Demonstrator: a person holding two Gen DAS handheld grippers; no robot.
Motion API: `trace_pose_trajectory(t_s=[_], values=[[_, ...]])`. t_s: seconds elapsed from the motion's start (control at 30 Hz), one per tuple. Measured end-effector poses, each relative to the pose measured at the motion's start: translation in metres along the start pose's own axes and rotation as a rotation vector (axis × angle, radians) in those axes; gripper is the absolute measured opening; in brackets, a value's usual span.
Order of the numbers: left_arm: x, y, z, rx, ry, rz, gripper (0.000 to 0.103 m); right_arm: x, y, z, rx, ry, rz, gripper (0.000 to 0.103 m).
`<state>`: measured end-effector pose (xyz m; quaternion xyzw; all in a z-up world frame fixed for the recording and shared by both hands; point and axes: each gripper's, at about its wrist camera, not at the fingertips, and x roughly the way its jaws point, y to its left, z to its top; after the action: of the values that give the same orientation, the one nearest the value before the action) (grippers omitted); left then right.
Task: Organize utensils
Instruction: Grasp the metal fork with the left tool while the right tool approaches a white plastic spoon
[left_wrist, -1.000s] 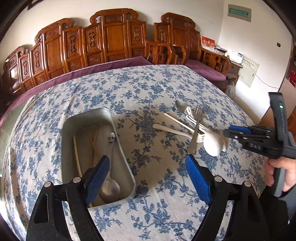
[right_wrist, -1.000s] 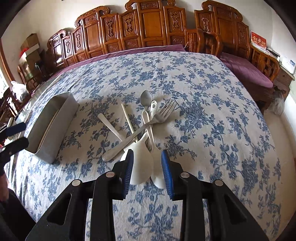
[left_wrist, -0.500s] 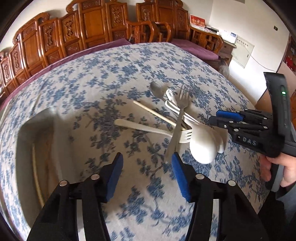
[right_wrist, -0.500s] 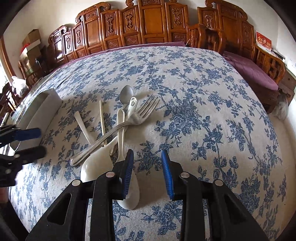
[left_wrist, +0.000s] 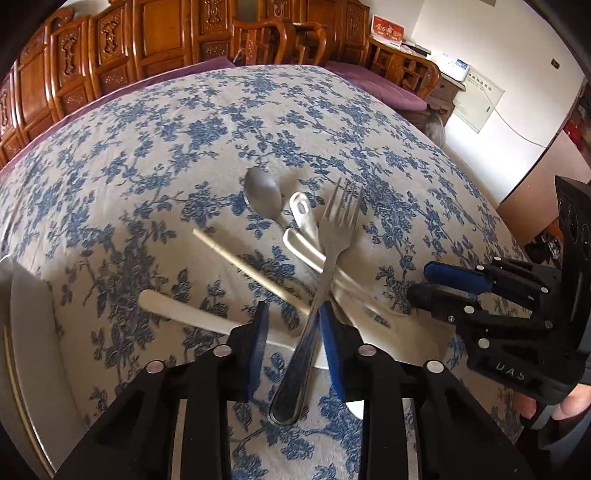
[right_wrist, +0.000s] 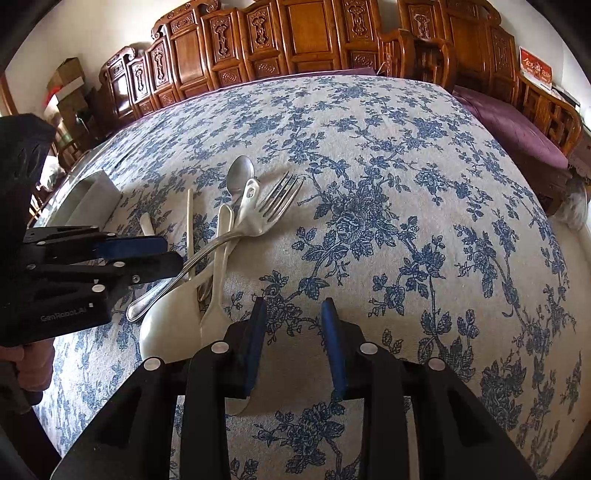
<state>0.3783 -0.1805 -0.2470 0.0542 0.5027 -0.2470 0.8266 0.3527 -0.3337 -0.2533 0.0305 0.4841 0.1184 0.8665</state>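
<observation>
A metal fork is seen between the blue pads of the left tool, its handle running down through the gap while its tines point away across the flowered cloth of the desk. The left tool's fingers are drawn in close on either side of the handle; whether they actually clamp it cannot be told. Beyond the left tool, a heap of utensils is spread: a metal spoon farthest out, two white plastic handles under the fork, a single pale chopstick to the left of them, and a cream handle nearest the left finger. The rim of a metal tray is glimpsed at the left edge. The right tool is held partly open over bare cloth, with nothing between its pads; the heap lies ahead and to its left, the broad white spoon just beside its left finger.
</observation>
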Motion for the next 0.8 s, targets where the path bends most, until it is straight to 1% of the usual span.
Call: trace_pose_trajectory(t_s=[0.03,0.17,0.27,0.37,0.43,0.5,0.57,0.8], values=[[0.001,-0.001,0.002,-0.001,0.002,-0.014,0.022,0.000,0.000,0.001,0.000,0.001,0.001,0.033],[0.003,-0.005,0.006,0.004,0.008,-0.029,0.021,0.000,0.001,0.001,-0.005,-0.002,0.004,0.033],[0.010,-0.009,0.008,0.020,0.040,-0.030,0.021,0.001,0.002,0.002,-0.005,0.000,0.001,0.033],[0.015,-0.013,0.011,0.046,0.058,0.001,0.021,-0.001,0.003,0.003,-0.004,-0.005,0.003,0.033],[0.016,-0.014,0.012,0.047,0.061,0.008,0.018,-0.001,0.002,0.003,-0.001,-0.008,0.006,0.033],[0.014,-0.014,0.012,0.045,0.058,0.002,0.011,-0.001,0.002,0.003,-0.001,-0.009,0.007,0.033],[0.012,-0.015,0.012,0.047,0.057,0.010,0.008,-0.001,0.002,0.003,0.000,-0.010,0.011,0.033],[-0.011,-0.015,0.004,0.047,-0.001,0.011,0.007,-0.002,0.012,0.008,-0.018,-0.029,0.045,0.033]])
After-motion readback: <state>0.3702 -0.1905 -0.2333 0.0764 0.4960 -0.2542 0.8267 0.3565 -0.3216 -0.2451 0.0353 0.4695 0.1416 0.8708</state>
